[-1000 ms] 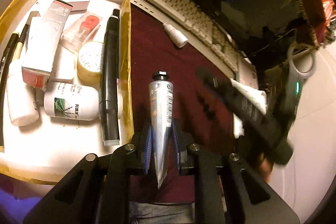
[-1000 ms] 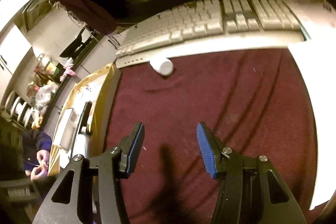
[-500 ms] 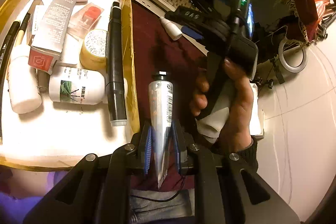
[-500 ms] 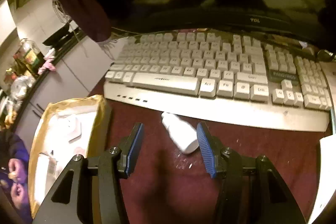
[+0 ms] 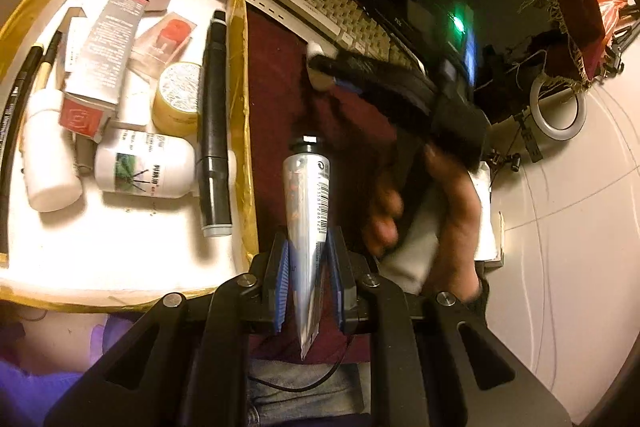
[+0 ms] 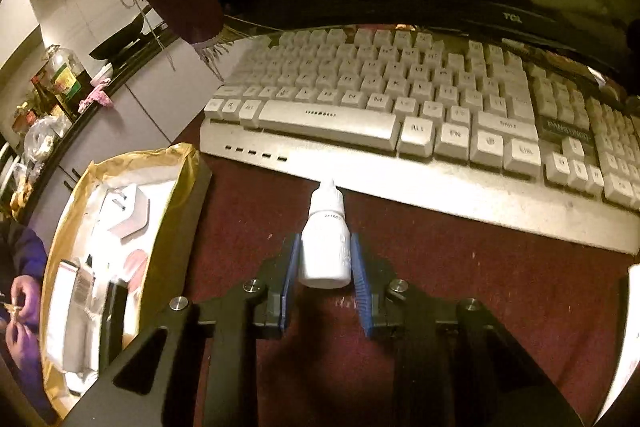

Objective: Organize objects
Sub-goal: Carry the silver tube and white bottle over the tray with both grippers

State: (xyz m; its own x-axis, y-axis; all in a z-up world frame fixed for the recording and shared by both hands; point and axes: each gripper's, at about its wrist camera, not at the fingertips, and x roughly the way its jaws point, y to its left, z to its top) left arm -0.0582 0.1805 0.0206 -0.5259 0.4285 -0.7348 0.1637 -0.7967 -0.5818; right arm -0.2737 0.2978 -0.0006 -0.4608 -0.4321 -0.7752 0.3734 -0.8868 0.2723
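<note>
Right claw (image 6: 324,279) closing on white dropper bottle (image 6: 325,247); left claw (image 5: 308,281) gripping silver tube (image 5: 307,211).
Monitor (image 6: 512,17) reading "TCL"; keyboard (image 6: 400,115) showing "Alt", "FN".

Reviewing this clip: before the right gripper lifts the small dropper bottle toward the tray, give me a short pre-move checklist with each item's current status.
1. Dropper bottle sits between the right gripper pads, whose jaws have just been closing: ok.
2. Pads firmly pressing on the bottle's sides: they appear to touch it, firmness cannot tell.
3. Bottle cap on, tip pointing at the keyboard: ok.
4. Left gripper shut on the silver tube, so that hand is occupied: ok.
5. Free space in the yellow-rimmed tray: bare white floor near its front edge, ok.
6. Path from the bottle across the maroon cloth to the tray free of obstacles: ok.
</note>
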